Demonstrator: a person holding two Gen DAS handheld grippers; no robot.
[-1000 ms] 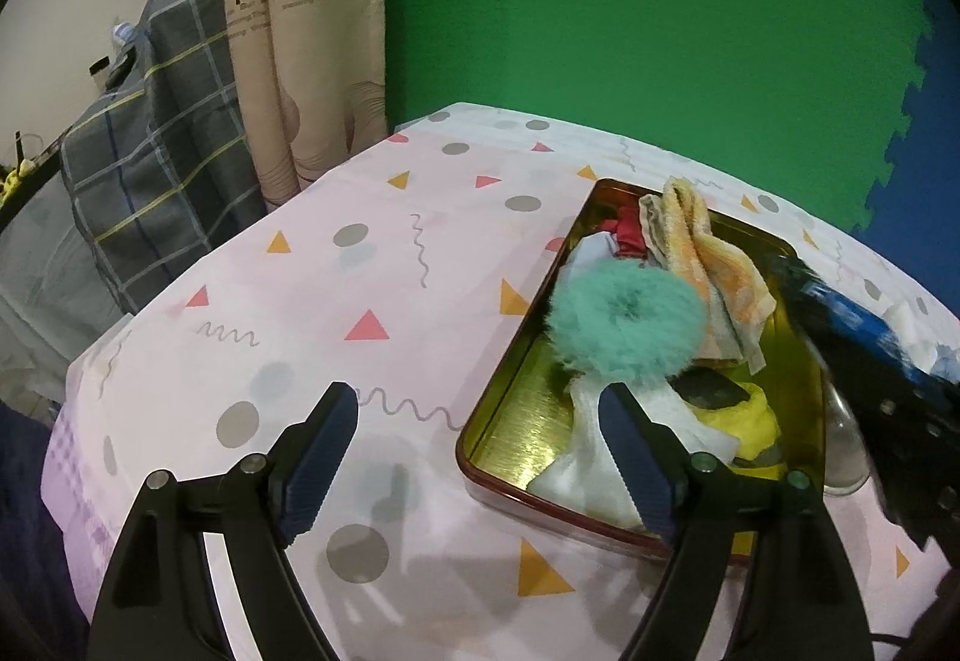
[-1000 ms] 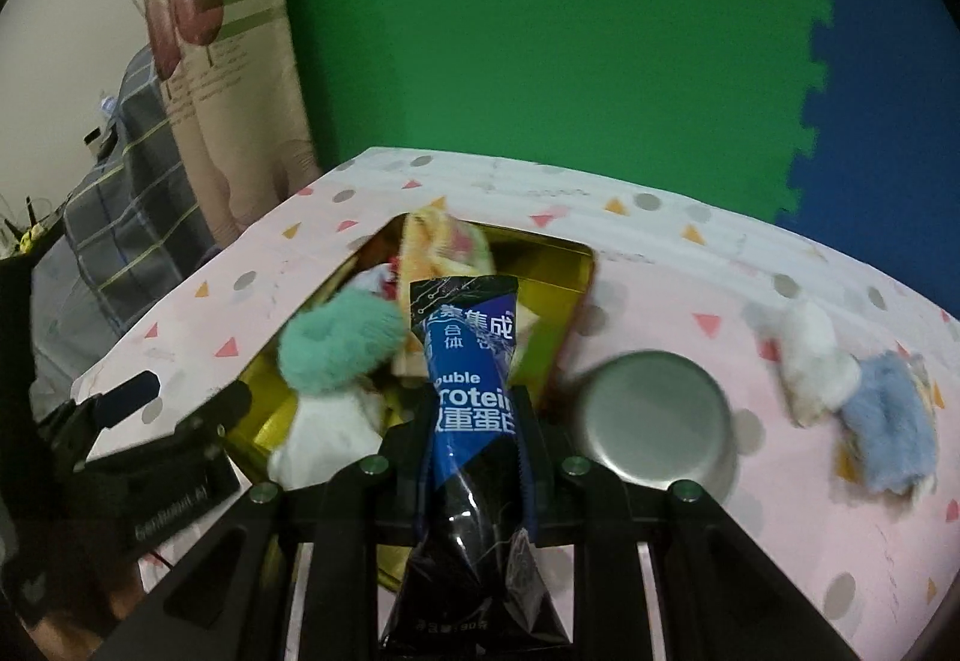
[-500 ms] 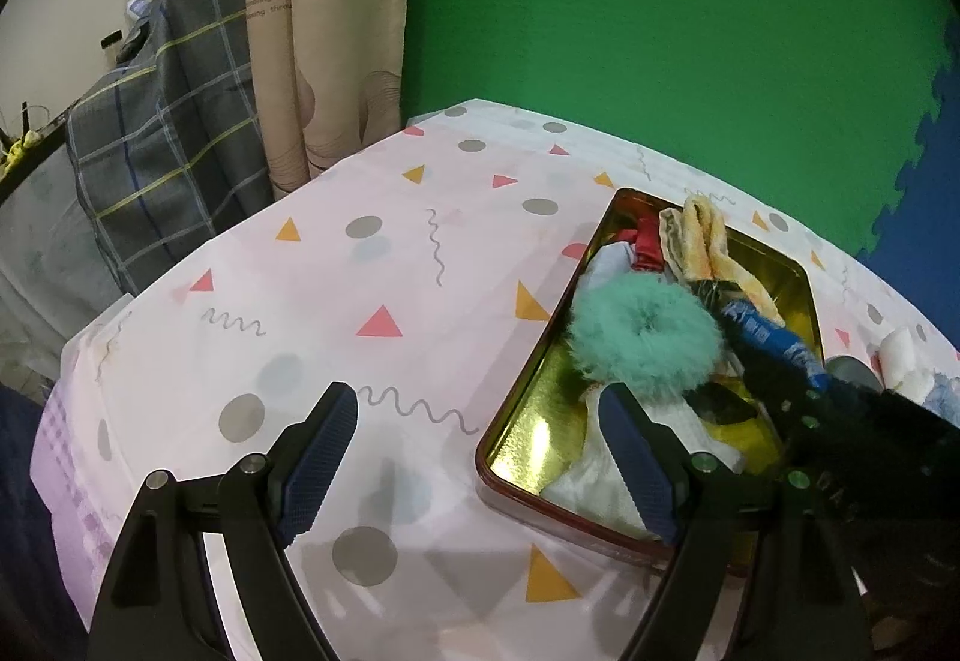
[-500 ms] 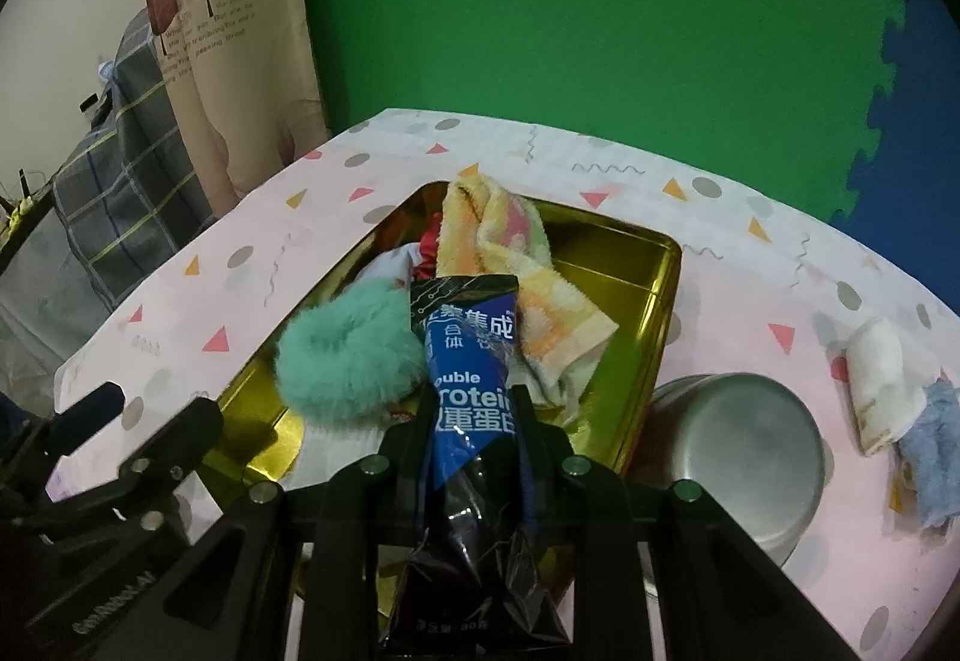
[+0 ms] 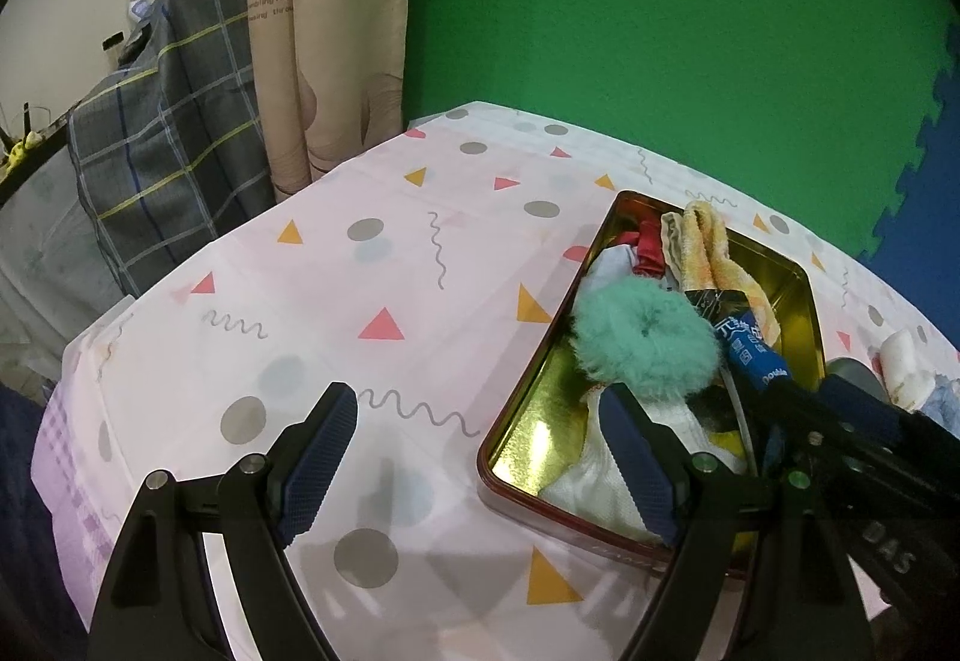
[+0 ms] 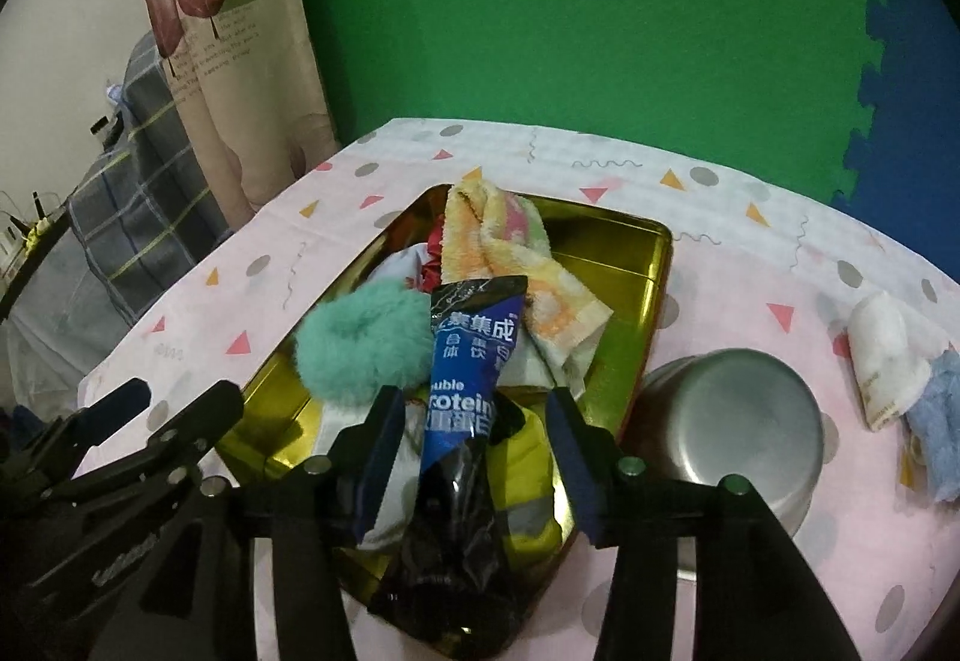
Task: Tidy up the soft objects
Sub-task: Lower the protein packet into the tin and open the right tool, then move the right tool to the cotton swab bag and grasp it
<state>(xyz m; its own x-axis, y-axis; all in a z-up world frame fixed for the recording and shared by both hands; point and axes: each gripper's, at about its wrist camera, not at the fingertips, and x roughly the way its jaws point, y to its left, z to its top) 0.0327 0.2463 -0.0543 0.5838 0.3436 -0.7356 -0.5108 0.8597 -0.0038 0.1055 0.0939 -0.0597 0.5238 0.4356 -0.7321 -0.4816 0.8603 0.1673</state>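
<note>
A gold tin (image 6: 654, 265) holds a teal fluffy scrunchie (image 6: 366, 343), an orange striped towel (image 6: 510, 247), white cloth and a yellow item (image 6: 528, 457). A blue and black protein pouch (image 6: 468, 355) lies on that pile, between the fingers of my right gripper (image 6: 473, 403). Its jaws are opening and the pads stand clear of the pouch on both sides. My left gripper (image 5: 474, 409) is open and holds nothing. It hovers over the tablecloth at the tin's near left corner (image 5: 498, 457), and its right finger (image 5: 630, 445) hangs over the white cloth (image 5: 594, 481).
An upturned steel bowl (image 6: 732, 409) stands right of the tin. A white cloth (image 6: 888, 355) and a blue cloth (image 6: 939, 421) lie further right. Curtain and plaid fabric (image 5: 162, 145) hang past the table's left edge. A green wall backs the table.
My right gripper came in over the tin and its jaws spread apart off the pouch, which now rests on the pile. The left gripper stays open in place.
</note>
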